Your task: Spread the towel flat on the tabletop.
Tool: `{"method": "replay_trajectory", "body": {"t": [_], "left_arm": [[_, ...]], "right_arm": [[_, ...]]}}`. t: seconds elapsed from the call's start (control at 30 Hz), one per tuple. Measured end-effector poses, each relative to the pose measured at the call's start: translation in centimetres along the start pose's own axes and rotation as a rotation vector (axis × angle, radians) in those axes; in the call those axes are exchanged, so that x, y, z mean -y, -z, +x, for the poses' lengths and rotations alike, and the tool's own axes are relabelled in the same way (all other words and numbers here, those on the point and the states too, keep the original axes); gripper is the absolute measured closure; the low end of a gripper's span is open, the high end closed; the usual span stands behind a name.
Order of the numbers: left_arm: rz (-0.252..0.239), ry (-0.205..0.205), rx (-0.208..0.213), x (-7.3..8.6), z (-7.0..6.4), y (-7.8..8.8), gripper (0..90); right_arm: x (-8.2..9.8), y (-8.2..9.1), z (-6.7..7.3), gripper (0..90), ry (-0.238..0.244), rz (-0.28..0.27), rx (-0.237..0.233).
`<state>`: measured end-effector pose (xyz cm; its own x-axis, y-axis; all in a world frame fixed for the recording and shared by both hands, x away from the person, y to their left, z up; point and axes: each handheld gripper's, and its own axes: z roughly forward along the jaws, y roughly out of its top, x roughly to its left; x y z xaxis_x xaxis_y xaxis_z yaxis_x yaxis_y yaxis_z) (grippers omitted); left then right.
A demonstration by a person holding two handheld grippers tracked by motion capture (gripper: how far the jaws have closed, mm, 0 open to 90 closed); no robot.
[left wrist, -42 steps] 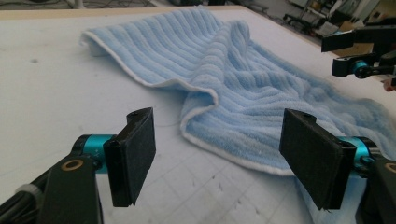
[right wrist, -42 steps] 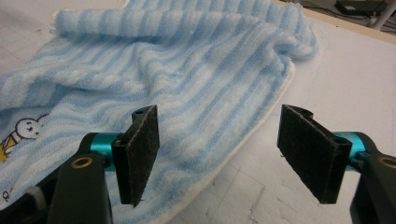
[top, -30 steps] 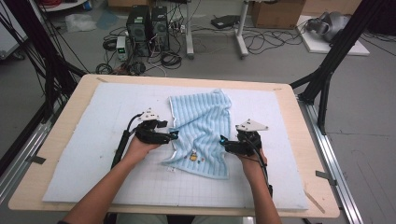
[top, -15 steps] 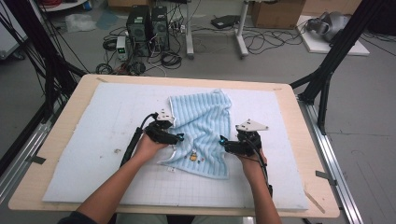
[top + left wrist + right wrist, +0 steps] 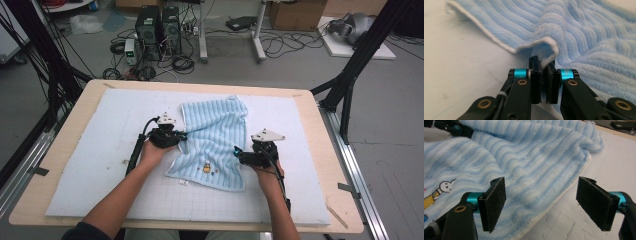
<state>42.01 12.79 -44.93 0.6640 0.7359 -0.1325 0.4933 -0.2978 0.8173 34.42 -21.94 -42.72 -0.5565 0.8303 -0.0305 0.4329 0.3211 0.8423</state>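
Observation:
A light blue striped towel with a small cartoon print lies rumpled on the white mat. My left gripper is at the towel's left edge; its jaws have just been closing and now pinch a raised fold of that edge. In the left gripper view the black pads press the cloth between them. My right gripper sits at the towel's right edge with its jaws wide apart. In the right gripper view the towel's edge lies between the open pads, untouched.
The white gridded mat covers a wooden table. A tiny scrap lies on the mat just in front of the towel. Black frame posts stand at the table's sides; computers and cables are on the floor beyond.
My left gripper slid right onto the towel's left edge and closed on it, lifting a small fold. The right gripper stayed where it was.

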Motion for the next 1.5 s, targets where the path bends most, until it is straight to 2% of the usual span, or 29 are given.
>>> {"method": "replay_trajectory", "body": {"t": [0.17, 0.33, 0.43, 0.47, 0.57, 0.6, 0.63, 0.67, 0.73, 0.83, 0.9, 1.0, 1.1, 1.17, 1.2, 1.27, 1.3, 1.33, 1.37, 1.43, 1.47, 1.5], "left_arm": [[-0.031, 0.056, -0.061, -0.2, 2.5, 0.8, 84.9], [-0.057, 0.116, -0.142, 0.1, 5.0, 2.0, 84.9], [-0.053, 0.113, -0.19, 0.4, 6.5, 2.5, 84.9], [-0.055, 0.128, -0.2, 0.5, 6.9, 2.7, 84.9], [-0.061, 0.158, -0.182, 0.9, 7.4, 2.9, 82.9], [-0.073, 0.173, -0.169, 0.8, 7.3, 3.0, 76.5], [-0.079, 0.186, -0.153, 0.8, 7.3, 3.2, 65.9], [-0.082, 0.188, -0.151, 0.7, 7.2, 3.4, 59.3], [-0.087, 0.202, -0.14, 0.7, 7.2, 3.9, 43.9], [-0.115, 0.184, -0.152, 1.0, 7.2, 4.9, 40.0], [-0.129, 0.184, -0.14, 1.5, 7.2, 5.7, 39.7], [-0.132, 0.17, -0.137, 2.1, 7.0, 6.5, 39.8], [-0.128, 0.16, -0.129, 2.6, 6.7, 6.9, 39.8], [-0.12, 0.154, -0.125, 2.8, 6.5, 7.0, 39.9], [-0.113, 0.149, -0.121, 2.8, 6.5, 7.1, 39.8], [-0.115, 0.145, -0.117, 2.7, 6.3, 7.1, 39.9], [-0.117, 0.142, -0.118, 2.7, 6.2, 7.1, 40.0], [-0.12, 0.14, -0.115, 2.6, 6.1, 7.1, 40.2], [-0.117, 0.134, -0.11, 2.6, 6.0, 7.0, 40.3], [-0.107, 0.12, -0.106, 2.5, 5.6, 6.9, 40.3], [-0.105, 0.117, -0.101, 2.5, 5.5, 6.8, 40.3], [-0.101, 0.113, -0.099, 2.5, 5.4, 6.7, 40.3]], "right_arm": [[0.0, -0.2, 0.2, 23.4, -0.003, 0.002, -0.004], [0.0, -0.6, 0.6, 23.5, -0.003, 0.003, -0.017], [0.0, -0.7, 0.8, 23.5, -0.008, 0.007, -0.025], [0.0, -0.8, 0.9, 23.4, -0.005, 0.008, -0.027], [0.0, -1.1, 1.3, 23.5, -0.002, 0.01, -0.027], [0.0, -1.1, 1.4, 24.1, 0.002, 0.009, -0.023], [-0.1, -1.2, 1.5, 25.6, 0.001, 0.006, -0.027], [-0.1, -1.3, 1.5, 27.4, -0.006, 0.001, -0.033], [-0.3, -1.2, 1.8, 35.4, -0.024, -0.015, -0.055], [-0.7, -1.3, 2.4, 46.9, -0.034, -0.052, -0.125], [-1.0, -1.8, 3.2, 51.1, -0.035, -0.056, -0.169], [-1.1, -3.4, 4.7, 53.8, -0.01, 0.001, -0.208], [-1.0, -5.4, 5.6, 56.2, 0.035, 0.064, -0.175], [-1.4, -6.2, 5.7, 57.0, 0.039, 0.106, -0.141], [-1.6, -6.4, 5.6, 61.5, 0.038, 0.105, -0.14], [-1.8, -6.8, 5.5, 76.2, 0.06, 0.12, -0.146], [-1.9, -6.9, 5.4, 80.3, 0.085, 0.121, -0.157], [-2.0, -6.9, 5.3, 82.2, 0.088, 0.124, -0.143], [-2.1, -6.8, 5.1, 82.4, 0.097, 0.123, -0.116], [-2.0, -6.6, 4.5, 82.4, 0.072, 0.113, -0.046], [-2.0, -6.5, 3.9, 82.4, 0.069, 0.114, 0.014], [-1.9, -6.4, 3.7, 82.3, 0.062, 0.116, 0.051]]}}
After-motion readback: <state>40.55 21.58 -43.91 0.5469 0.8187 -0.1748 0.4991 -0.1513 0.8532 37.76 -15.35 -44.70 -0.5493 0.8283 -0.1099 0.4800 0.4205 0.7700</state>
